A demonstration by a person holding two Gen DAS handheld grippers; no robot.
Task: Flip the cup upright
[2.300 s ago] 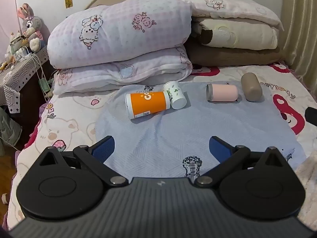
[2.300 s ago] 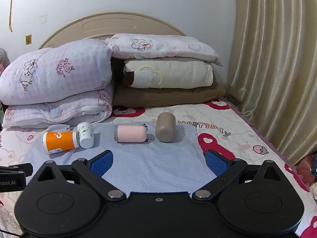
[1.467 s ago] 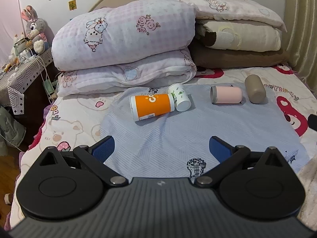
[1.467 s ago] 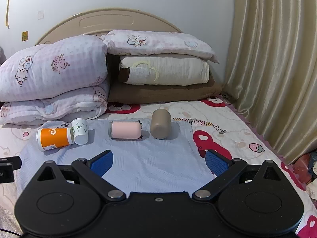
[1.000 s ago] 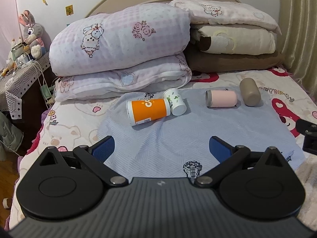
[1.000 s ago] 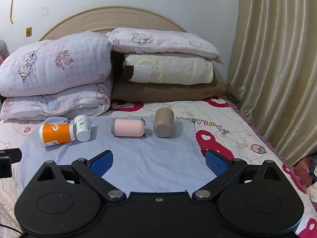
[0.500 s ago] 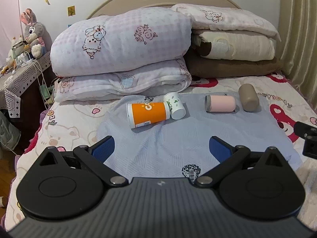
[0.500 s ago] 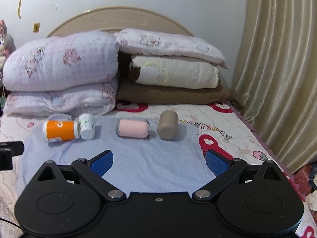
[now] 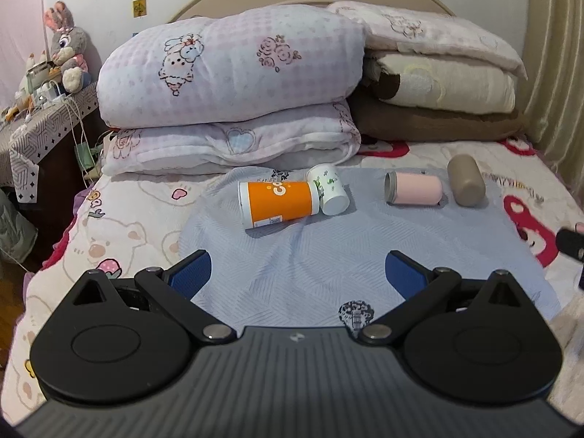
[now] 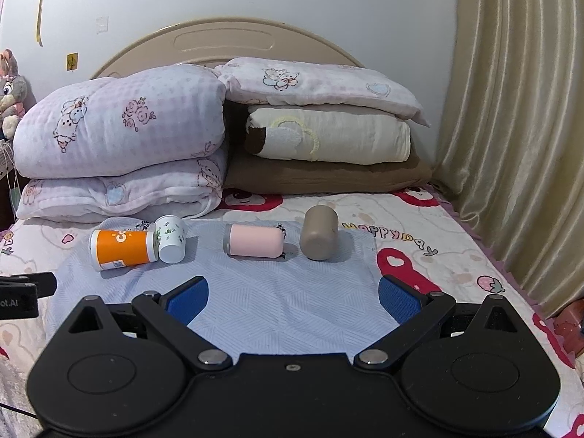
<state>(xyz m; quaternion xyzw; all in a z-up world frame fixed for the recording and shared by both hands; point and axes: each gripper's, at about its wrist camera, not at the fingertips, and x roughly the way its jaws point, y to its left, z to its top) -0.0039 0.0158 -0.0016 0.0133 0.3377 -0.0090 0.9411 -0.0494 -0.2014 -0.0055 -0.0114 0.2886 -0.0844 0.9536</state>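
Several cups lie on their sides in a row on a grey-blue cloth (image 9: 321, 262) (image 10: 277, 299) on the bed. An orange cup (image 9: 277, 202) (image 10: 122, 246) is leftmost. A small white cup with green print (image 9: 328, 189) (image 10: 171, 239) touches it. A pink cup (image 9: 414, 188) (image 10: 255, 239) and a taupe cup (image 9: 466, 179) (image 10: 318, 233) lie to the right. My left gripper (image 9: 297, 272) is open and empty, well short of the orange cup. My right gripper (image 10: 292, 295) is open and empty, short of the pink cup.
Folded quilts and pillows (image 9: 233, 84) (image 10: 328, 135) are stacked against the headboard behind the cups. A bedside table with a plush rabbit (image 9: 65, 51) stands at the left. Curtains (image 10: 511, 109) hang at the right. The other gripper's tip shows at each view's edge (image 9: 571, 242) (image 10: 25, 284).
Both grippers have drifted a little over the bed and moved slightly closer to the cups. Both stay open. No cup has moved.
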